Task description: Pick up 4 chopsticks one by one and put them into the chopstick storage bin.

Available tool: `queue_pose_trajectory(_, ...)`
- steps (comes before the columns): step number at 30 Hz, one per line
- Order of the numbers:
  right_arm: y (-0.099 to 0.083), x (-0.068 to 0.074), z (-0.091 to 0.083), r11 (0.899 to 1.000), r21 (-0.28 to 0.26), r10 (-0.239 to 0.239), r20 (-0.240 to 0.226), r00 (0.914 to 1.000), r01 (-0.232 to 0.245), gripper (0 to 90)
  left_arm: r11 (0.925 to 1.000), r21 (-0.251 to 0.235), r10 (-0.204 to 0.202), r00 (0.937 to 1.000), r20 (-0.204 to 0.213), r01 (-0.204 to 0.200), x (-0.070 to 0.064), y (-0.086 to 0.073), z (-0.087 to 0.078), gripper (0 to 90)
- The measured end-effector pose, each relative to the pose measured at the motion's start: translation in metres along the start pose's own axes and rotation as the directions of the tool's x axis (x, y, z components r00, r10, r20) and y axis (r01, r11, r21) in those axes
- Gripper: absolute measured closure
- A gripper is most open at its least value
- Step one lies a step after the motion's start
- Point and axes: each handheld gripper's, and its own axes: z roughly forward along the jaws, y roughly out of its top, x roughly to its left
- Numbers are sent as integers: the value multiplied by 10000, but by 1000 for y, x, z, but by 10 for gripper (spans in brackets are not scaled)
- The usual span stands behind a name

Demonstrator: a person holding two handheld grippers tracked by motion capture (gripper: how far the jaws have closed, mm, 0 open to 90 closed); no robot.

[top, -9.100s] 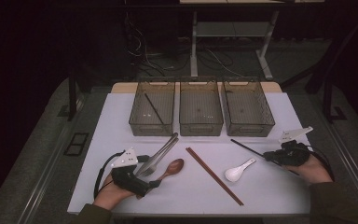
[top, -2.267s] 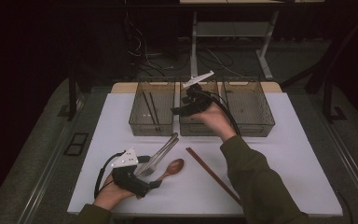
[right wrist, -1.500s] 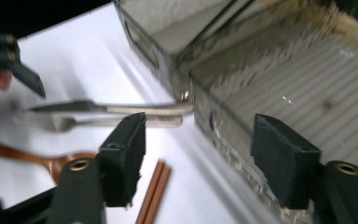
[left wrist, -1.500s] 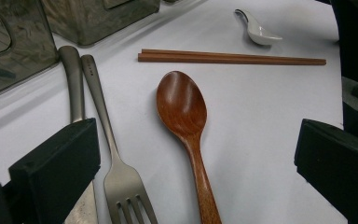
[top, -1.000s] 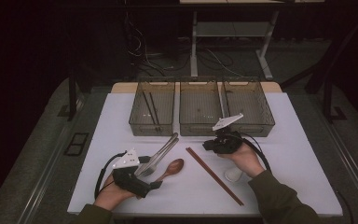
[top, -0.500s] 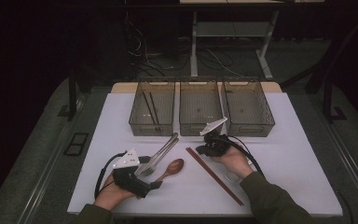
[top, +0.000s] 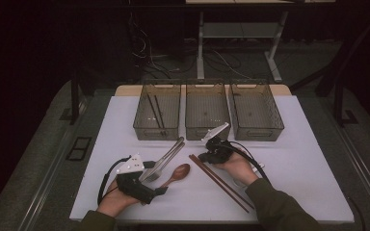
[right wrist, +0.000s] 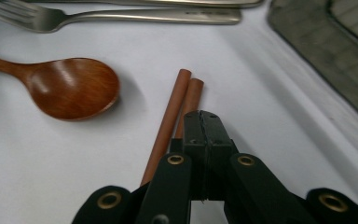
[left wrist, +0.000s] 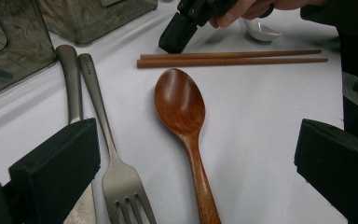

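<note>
Two brown chopsticks [top: 219, 182] lie side by side, slanting across the white table [top: 298, 159]. My right gripper [top: 204, 156] is shut, its tip just over their far ends [right wrist: 186, 91], with nothing seen between the jaws. A wooden spoon [top: 178, 173] lies left of the chopsticks, bowl toward the bins. My left gripper [top: 154, 179] rests open near the front edge, with the spoon's handle [left wrist: 198, 163] between its wide-apart jaws. A metal fork [left wrist: 116, 172] and knife [left wrist: 72, 88] lie beside the left jaw.
Three clear bins stand in a row at the back: the left one [top: 157, 111] holds black chopsticks, the middle [top: 207, 110] and right [top: 255, 110] look bare. A white ceramic spoon [left wrist: 261, 31] lies behind the right hand.
The right gripper has come back from the bins and moved left and down to the far ends of the brown chopsticks. The left gripper has stayed put.
</note>
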Motion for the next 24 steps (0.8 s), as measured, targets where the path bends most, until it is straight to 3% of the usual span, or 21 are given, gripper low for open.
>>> queue_pose_trajectory(5, 0, 0, -4, 10000, -88, 29, 80, 10000, -28, 890, 10000, -4, -4, 10000, 0, 4, 0, 0, 0, 0)
queue_pose_trajectory(15, -16, 6, -32, 9994, -352, 36, -92, 10000, -40, 751, 10000, 3, 11, 10000, -4, -11, 0, 0, -1, 0)
queue_pose_trajectory(24, -34, 22, -44, 9999, 15, -106, -81, 9999, 106, 726, 10000, -7, 4, 10000, 1, -4, 0, 1, 0, 0)
